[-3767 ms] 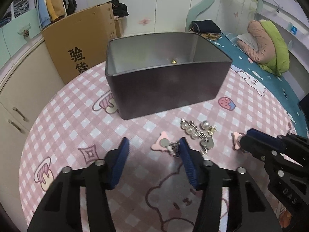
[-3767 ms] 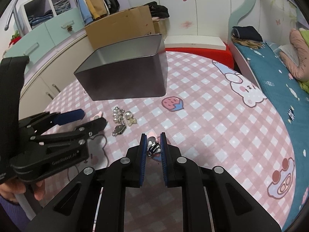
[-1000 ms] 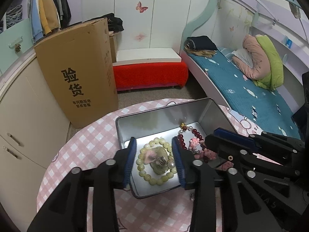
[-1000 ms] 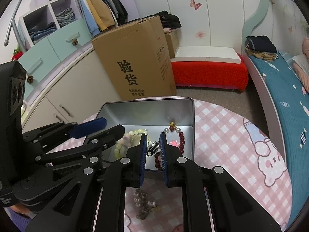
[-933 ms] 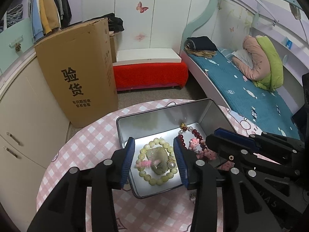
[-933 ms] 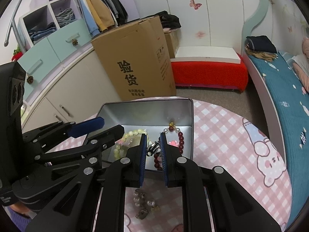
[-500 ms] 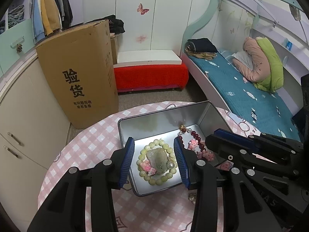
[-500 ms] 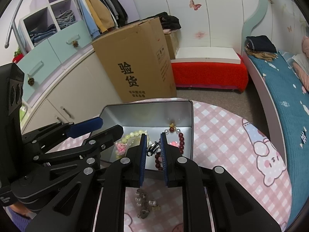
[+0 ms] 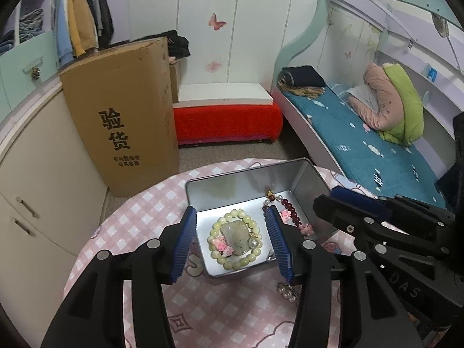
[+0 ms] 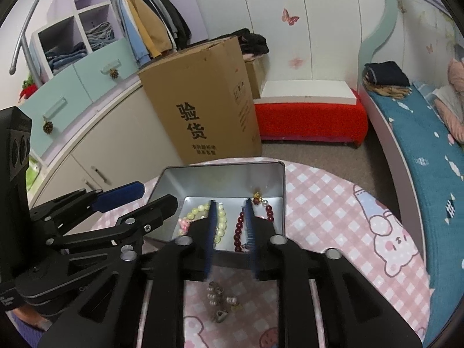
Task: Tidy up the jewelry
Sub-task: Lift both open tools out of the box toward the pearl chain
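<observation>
Dropping jewelry into the metal tin [image 9: 249, 179]
Both the left gripper [image 9: 232, 243] and right gripper [image 10: 230, 232] are opening, empty; the pearl cluster [image 10: 219, 298] outside the tin's near wall could get overlooked.

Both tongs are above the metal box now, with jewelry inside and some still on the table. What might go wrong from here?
1. The pearl piece on the table lies close under the right tongs, whose jaws are opening with nothing between them; it may be overlooked or knocked.
2. The two tongs are close together over the box; the left tongs, also opening and empty, may bump the right ones.
3. The green bead bracelet and red bead bracelet could tangle.
</observation>
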